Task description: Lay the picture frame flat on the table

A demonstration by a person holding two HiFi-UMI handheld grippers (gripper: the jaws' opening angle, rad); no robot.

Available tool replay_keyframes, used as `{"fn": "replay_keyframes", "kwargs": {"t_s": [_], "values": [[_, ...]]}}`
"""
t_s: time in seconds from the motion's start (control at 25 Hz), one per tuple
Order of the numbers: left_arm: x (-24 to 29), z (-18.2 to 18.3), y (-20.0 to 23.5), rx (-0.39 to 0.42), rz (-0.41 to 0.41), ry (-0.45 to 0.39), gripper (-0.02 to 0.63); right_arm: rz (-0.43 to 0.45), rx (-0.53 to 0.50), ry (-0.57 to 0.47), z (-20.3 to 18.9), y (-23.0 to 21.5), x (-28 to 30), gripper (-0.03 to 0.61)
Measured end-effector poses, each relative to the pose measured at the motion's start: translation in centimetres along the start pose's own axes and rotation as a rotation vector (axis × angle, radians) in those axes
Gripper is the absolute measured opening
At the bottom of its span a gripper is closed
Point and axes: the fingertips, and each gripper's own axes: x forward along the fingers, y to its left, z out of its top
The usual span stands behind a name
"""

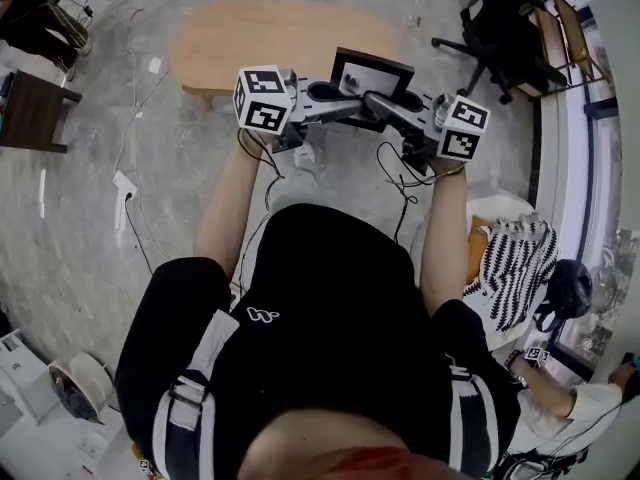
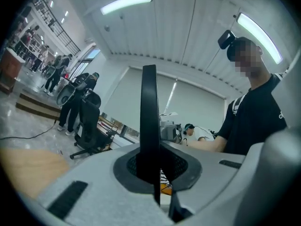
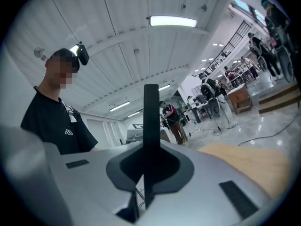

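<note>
One picture frame (image 1: 372,76), black with a white mat, is hanging in the air between two grippers, its face turned up towards the person and tilted, not lying flat. The left gripper (image 1: 322,94) is clamping the frame's left edge and the right gripper (image 1: 408,102) is clamping its right edge; in each gripper view the dark frame is standing edge-on, pinched between the pads. One oval wooden table (image 1: 250,38) is sitting just beyond the frame, the frame's top overlapping its near edge. One black office chair (image 1: 490,28) is standing to the table's right
</note>
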Motion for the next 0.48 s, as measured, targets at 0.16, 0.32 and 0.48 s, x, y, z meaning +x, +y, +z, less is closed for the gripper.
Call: {"fn": "replay_keyframes", "kwargs": {"t_s": [0.16, 0.32, 0.48], "values": [[-1.7, 3.2, 8.6, -0.041, -0.019, 0.011, 0.017, -0.016, 0.014, 0.074, 3.5, -8.2, 2.9, 0.018], [-3.6, 5.6, 17.8, -0.125, -0.01, -0.002, 0.017, -0.048, 0.067, 0.096, 6.1, -17.1, 6.1, 0.018], [-4.5, 5.9, 23.8, -0.201, -0.007, -0.007, 0.017, -0.072, 0.131, 0.103, 6.8, -23.1, 7.7, 0.018]]}}
